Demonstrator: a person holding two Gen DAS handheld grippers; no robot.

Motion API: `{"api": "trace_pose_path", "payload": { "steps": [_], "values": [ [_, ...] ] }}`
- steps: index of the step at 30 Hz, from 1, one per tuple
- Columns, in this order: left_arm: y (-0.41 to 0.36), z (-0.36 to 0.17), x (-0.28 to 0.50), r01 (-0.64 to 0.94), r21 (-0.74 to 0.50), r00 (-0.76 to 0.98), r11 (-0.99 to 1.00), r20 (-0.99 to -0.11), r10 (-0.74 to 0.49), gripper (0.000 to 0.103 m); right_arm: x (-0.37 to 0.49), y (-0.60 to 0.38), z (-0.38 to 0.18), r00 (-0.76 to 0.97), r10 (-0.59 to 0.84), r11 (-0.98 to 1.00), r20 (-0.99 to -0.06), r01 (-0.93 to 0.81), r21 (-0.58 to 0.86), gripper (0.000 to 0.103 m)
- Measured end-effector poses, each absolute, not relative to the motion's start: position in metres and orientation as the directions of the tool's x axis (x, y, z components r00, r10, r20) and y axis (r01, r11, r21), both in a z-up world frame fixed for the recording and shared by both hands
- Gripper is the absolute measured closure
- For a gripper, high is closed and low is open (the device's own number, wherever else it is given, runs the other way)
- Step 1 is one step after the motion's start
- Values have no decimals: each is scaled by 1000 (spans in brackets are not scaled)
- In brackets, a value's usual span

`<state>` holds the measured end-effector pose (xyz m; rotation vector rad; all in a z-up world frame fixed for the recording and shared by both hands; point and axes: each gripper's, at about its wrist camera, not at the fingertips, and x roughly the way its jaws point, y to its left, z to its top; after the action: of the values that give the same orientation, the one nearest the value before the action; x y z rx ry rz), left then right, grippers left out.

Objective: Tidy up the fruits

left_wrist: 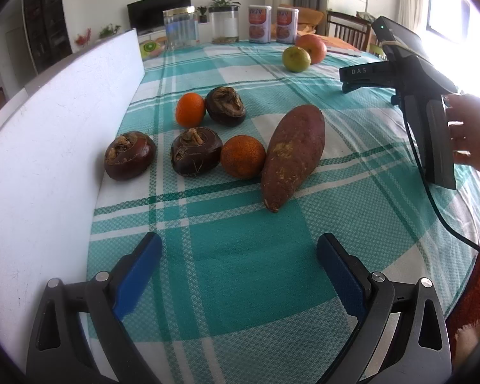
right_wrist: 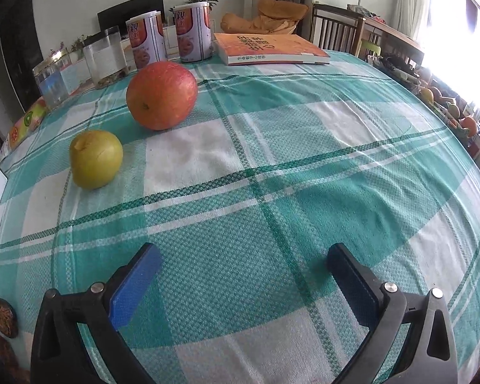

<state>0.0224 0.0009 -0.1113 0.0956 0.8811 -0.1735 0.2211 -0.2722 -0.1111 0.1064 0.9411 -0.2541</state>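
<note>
My left gripper (left_wrist: pixel 240 249) is open and empty above the checked tablecloth (left_wrist: pixel 240 272). Ahead of it lie a sweet potato (left_wrist: pixel 292 153), two small oranges (left_wrist: pixel 242 156) (left_wrist: pixel 190 109) and three dark water chestnuts (left_wrist: pixel 129 155) (left_wrist: pixel 196 152) (left_wrist: pixel 225 105). A red apple (left_wrist: pixel 312 48) and a yellow-green pear (left_wrist: pixel 296 59) lie farther back. My right gripper (right_wrist: pixel 244 260) is open and empty, with the pear (right_wrist: pixel 96 160) and apple (right_wrist: pixel 161 94) ahead to its left. The right gripper's body (left_wrist: pixel 412 73) shows in the left wrist view, held in a hand.
A white board (left_wrist: pixel 48 147) stands along the table's left side. Two cans (right_wrist: pixel 192 32), clear jars (right_wrist: pixel 105 57) and a book (right_wrist: pixel 268 48) stand at the far edge. A chair (right_wrist: pixel 336 28) stands behind the table. A black cable (left_wrist: pixel 438 211) trails off the right side.
</note>
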Motion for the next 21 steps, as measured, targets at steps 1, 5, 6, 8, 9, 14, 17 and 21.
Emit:
{"api": "trace_pose_path", "payload": {
  "steps": [1, 5, 6, 8, 9, 14, 17, 21],
  "values": [
    [1, -111, 23, 191, 11, 624, 982, -773, -112, 4, 221, -272, -111, 562, -168, 965, -810, 262, -19, 0],
    [0, -112, 22, 189, 11, 626, 982, -772, -112, 3, 221, -272, -111, 562, -169, 965, -810, 261, -20, 0],
    [0, -112, 22, 187, 11, 627, 982, -771, -111, 3, 221, -272, -111, 562, -168, 965, -810, 261, -19, 0],
    [-1, -112, 22, 187, 12, 627, 982, -771, -110, 3, 221, -272, -111, 562, -169, 965, -810, 261, -19, 0],
    [-1, -112, 22, 188, 11, 627, 982, -771, -111, 3, 221, -272, -111, 562, -168, 965, -810, 261, -19, 0],
    [-1, -112, 22, 187, 11, 628, 982, -771, -110, 3, 221, -272, -111, 562, -168, 965, -810, 261, -20, 0],
    [-1, -112, 23, 187, 11, 628, 982, -771, -111, 3, 221, -272, -111, 562, -168, 965, -810, 261, -19, 0],
    [-1, -112, 22, 187, 11, 628, 982, -771, -111, 3, 221, -272, -111, 562, -168, 965, -810, 261, -19, 0]
  ]
}}
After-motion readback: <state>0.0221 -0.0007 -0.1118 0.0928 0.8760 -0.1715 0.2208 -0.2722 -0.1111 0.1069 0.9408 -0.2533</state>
